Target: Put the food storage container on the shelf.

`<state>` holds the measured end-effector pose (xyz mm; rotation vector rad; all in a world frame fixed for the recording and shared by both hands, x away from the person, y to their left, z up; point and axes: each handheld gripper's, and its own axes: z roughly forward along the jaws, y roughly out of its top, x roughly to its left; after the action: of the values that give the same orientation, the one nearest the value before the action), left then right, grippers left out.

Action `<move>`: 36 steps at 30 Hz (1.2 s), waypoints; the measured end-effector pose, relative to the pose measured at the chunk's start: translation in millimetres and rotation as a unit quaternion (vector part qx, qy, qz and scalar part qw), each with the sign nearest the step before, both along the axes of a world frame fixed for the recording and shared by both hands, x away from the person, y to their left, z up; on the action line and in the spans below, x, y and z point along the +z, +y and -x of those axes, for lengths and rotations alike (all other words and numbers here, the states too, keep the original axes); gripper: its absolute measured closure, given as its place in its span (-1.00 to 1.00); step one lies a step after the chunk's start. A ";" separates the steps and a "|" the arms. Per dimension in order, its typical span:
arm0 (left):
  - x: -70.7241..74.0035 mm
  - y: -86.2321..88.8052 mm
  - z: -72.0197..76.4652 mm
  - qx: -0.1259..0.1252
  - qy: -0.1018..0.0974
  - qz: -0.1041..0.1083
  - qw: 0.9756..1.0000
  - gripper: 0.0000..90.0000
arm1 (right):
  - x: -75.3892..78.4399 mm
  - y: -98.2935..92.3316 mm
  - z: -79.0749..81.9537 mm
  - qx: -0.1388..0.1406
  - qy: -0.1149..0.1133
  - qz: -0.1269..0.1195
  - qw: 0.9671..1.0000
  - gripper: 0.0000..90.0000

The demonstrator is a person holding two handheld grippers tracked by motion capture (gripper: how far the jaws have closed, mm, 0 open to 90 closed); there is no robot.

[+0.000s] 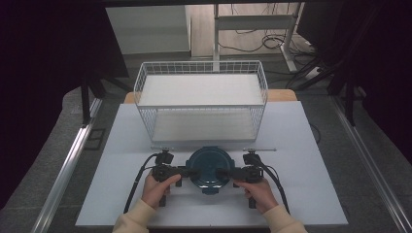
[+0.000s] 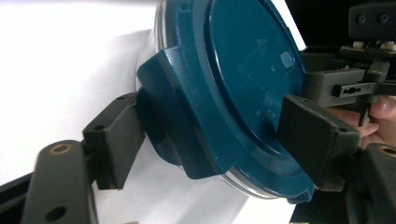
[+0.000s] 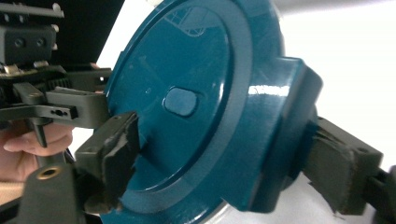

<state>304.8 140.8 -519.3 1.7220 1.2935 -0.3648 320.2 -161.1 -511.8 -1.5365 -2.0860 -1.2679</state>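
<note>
around: white wire basket (image 1: 201,99) just behind teal-lidded container (image 1: 210,167) | grip: left gripper (image 1: 187,171) and right gripper (image 1: 224,172) clamp its side tabs | surface: white table (image 1: 301,160), dark room

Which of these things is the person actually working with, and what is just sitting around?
In use:
- round teal lidded container
- left gripper, jaws around its side latch
- right gripper, jaws around the opposite latch

Just there:
- white wire basket
- white table
- cables on the floor

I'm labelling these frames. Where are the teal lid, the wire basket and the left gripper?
teal lid (image 1: 210,164): high view, middle of its top.
wire basket (image 1: 201,64): high view, far rim.
left gripper (image 1: 188,172): high view, midway between its jaws' tips.
</note>
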 end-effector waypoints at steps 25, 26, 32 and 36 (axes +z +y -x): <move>9.5 7.2 20.0 0.020 -0.020 0.031 0.999 -0.04 | 3.1 -21.9 18.2 -0.032 0.006 -0.062 0.998 -0.14; 10.0 6.9 20.7 0.021 -0.021 0.030 0.999 -0.04 | 3.7 -21.9 19.1 -0.030 0.003 -0.060 0.998 -0.14; 14.9 6.4 24.7 0.018 -0.035 0.026 0.999 0.00 | 9.4 -21.3 24.3 -0.020 -0.022 -0.051 0.998 -0.12; 19.2 7.8 27.0 0.016 -0.044 0.029 0.998 0.00 | 13.9 -20.4 26.2 -0.018 -0.037 -0.048 0.998 -0.12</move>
<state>277.8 148.6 -500.1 1.6480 1.2345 -0.3014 294.0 -181.4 -497.9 -1.5134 -2.0180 -1.4357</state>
